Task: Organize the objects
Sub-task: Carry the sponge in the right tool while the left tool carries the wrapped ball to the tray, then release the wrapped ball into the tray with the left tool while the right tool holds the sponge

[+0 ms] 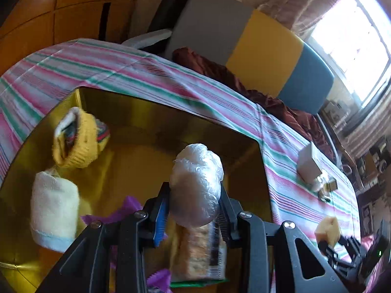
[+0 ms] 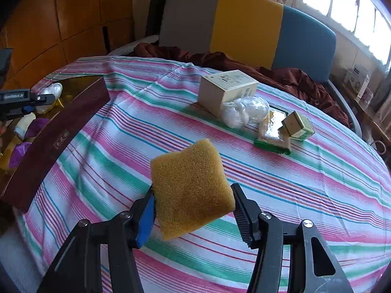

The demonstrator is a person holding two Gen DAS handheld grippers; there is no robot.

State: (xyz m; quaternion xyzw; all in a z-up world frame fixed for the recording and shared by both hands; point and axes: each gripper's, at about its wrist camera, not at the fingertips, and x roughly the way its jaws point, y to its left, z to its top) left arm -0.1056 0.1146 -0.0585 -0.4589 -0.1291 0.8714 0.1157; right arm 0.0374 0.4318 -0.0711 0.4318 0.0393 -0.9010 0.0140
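Left wrist view: the left gripper (image 1: 194,210) pinches a clear-plastic-wrapped white bundle (image 1: 196,185) above the gold-lined open box (image 1: 171,122), seemingly to stow it; right wrist view: the right gripper (image 2: 194,210) clamps a yellow sponge block (image 2: 191,188) over the striped-cloth surface (image 2: 293,195).

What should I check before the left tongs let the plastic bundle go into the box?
1. Left tongs grip the plastic bundle: ok.
2. Bundle is above the open box: ok.
3. Free spot under the bundle: not ok, a snack packet lies there.
4. Rolled towel and yellow sock stay aside: ok.
5. Right tongs hold the sponge away from the box: ok.
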